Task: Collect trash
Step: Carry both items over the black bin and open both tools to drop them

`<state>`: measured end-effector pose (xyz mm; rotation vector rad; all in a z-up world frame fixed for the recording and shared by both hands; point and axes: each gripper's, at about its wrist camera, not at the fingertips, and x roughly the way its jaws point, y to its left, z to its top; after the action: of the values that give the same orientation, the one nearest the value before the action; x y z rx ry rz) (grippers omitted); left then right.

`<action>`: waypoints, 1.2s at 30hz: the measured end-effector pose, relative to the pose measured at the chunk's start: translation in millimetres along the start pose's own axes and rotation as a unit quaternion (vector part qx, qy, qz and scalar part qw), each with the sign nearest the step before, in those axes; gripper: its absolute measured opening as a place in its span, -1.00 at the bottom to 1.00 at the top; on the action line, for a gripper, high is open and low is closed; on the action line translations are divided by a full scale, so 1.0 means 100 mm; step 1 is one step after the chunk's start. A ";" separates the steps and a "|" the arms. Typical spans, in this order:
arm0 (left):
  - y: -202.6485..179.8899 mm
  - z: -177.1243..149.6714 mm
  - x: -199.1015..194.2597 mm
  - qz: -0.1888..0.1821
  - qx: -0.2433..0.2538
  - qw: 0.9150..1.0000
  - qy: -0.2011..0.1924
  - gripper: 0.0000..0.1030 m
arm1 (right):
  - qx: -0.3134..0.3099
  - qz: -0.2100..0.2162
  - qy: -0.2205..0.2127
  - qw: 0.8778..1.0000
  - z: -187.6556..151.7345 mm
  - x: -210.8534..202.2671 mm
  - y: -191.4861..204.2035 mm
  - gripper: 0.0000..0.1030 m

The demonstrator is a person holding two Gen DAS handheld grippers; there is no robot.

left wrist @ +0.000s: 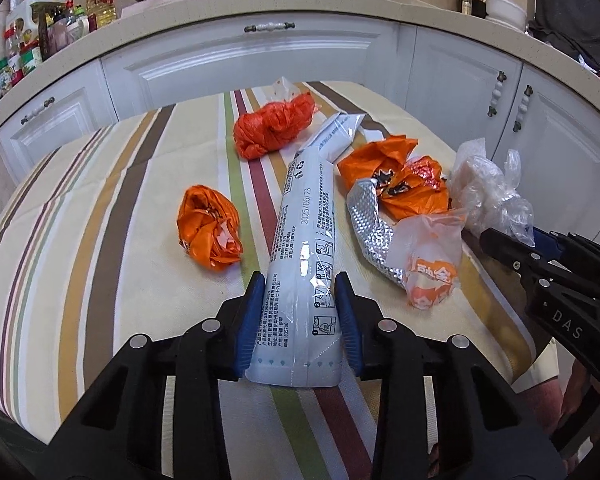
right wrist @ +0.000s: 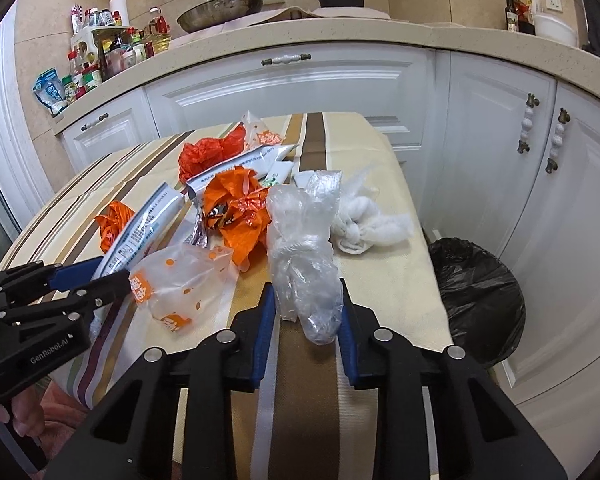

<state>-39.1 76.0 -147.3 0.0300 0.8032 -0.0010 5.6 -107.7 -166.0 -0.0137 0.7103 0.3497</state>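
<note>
Trash lies on a table with a striped cloth (left wrist: 100, 220). My left gripper (left wrist: 300, 280) is shut on the near end of a long white printed wrapper (left wrist: 306, 208), whose far end points away across the table. My right gripper (right wrist: 306, 286) is shut on a crumpled clear plastic bag (right wrist: 300, 248), its blue pads pressing both sides. In the left wrist view the right gripper (left wrist: 512, 244) shows at the right edge by that clear bag (left wrist: 488, 192). The left gripper (right wrist: 96, 276) appears at the left of the right wrist view.
Loose on the cloth are three crumpled orange bags (left wrist: 210, 232) (left wrist: 274, 126) (left wrist: 396, 176), a silver foil wrapper (left wrist: 370, 224), a clear bag with orange print (left wrist: 432, 264) and a white wad (right wrist: 364, 224). A bin with a black liner (right wrist: 476, 296) stands right of the table by white cabinets (right wrist: 480, 128).
</note>
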 end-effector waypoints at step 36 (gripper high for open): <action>-1.28 1.03 -0.06 -0.085 0.048 0.989 -0.110 -0.34 | 0.060 -0.157 -0.093 0.981 0.36 -0.52 -1.23 -0.46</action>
<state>28.7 -55.2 -74.9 0.0520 0.5825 -0.2008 31.3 -235.4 -118.6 0.0212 0.5324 0.0050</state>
